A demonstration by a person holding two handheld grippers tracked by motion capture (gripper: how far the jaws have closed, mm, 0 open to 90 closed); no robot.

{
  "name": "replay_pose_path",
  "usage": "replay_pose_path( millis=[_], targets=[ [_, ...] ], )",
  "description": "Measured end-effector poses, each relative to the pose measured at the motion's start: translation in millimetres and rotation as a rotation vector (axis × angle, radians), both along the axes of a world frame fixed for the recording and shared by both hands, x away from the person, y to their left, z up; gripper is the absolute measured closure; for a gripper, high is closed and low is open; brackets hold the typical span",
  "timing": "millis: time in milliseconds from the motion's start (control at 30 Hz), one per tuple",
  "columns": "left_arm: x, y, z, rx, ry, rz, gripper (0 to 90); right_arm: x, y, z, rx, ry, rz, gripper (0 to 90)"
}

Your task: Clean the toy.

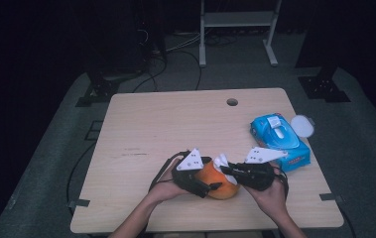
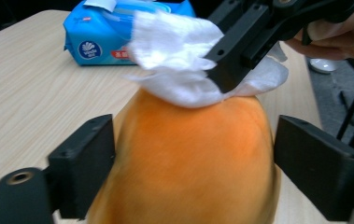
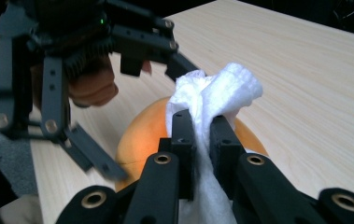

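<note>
Papaya [image 2: 188, 158] between (open) left tongs [image 2: 193, 163] — untouched.

A dim lab or studio: a lone wooden table [image 1: 175, 124] on grey carpet [image 1: 51, 163] (floor cables [image 1: 148, 74], metal stand legs [image 1: 203, 44]).

orange fruit [image 2: 188, 158] base cut off, blurred

A pale wooden table [image 1: 185, 124] stands on grey carpet [image 1: 51, 163]; at 12 o'clock a white frame [image 1: 237, 20] (room dark).
</note>
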State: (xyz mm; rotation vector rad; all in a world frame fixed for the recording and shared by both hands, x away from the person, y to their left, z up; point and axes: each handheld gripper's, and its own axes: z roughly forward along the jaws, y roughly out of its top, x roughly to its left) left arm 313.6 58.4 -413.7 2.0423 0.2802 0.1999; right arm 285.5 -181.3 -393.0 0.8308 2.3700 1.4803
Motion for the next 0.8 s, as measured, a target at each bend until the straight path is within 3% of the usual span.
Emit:
replay_pose_path(
  millis=[100, 200, 300, 333, 367, 400, 533, 600, 733, 800],
  targets=[
    [2.9, 5.2, -1.3, -0.015, 0.020, 0.000, 9.4, -1.7, -5.6, 0.3, -0.006, -0.005, -0.006, 82.0],
    [12.8, 14.7, -9.0, -0.059, 0.064, -0.007, 8.8, -4.1, -23.1, -1.6, 0.013, 0.016, -0.033, 82.0],
    [16.4, 16.2, -12.8, -0.061, 0.074, -0.018, 8.7, -4.8, -32.7, -3.1, 0.021, 0.028, -0.046, 81.9],
    [20.8, 16.2, -17.0, -0.072, 0.100, -0.045, 8.7, -5.2, -42.3, -4.8, 0.031, 0.041, -0.061, 81.9],
    [20.8, 16.2, -17.0, -0.072, 0.100, -0.045, 8.7, -5.2, -42.3, -4.8, 0.031, 0.041, -0.061, 81.9],
    [24.5, 13.4, -22.2, -0.084, 0.137, -0.089, 8.7, -5.3, -51.6, -7.3, 0.049, 0.058, -0.071, 81.9],
    [25.4, 0.6, -33.7, -0.083, 0.179, -0.129, 7.5, -6.6, -59.5, -10.6, 0.070, 0.072, -0.074, 81.8],
    [23.9, -2.8, -36.3, -0.094, 0.171, -0.118, 7.9, -6.5, -60.1, -10.8, 0.076, 0.077, -0.075, 81.7],
    [19.8, -0.1, -29.1, -0.106, 0.144, -0.104, 25.7, -4.7, -59.5, -8.9, 0.094, 0.071, -0.073, 81.9],
    [14.4, 6.5, -11.1, -0.137, 0.114, -0.096, 28.1, -4.3, -56.6, -2.0, 0.112, 0.054, -0.067, 82.0]
  ],
)
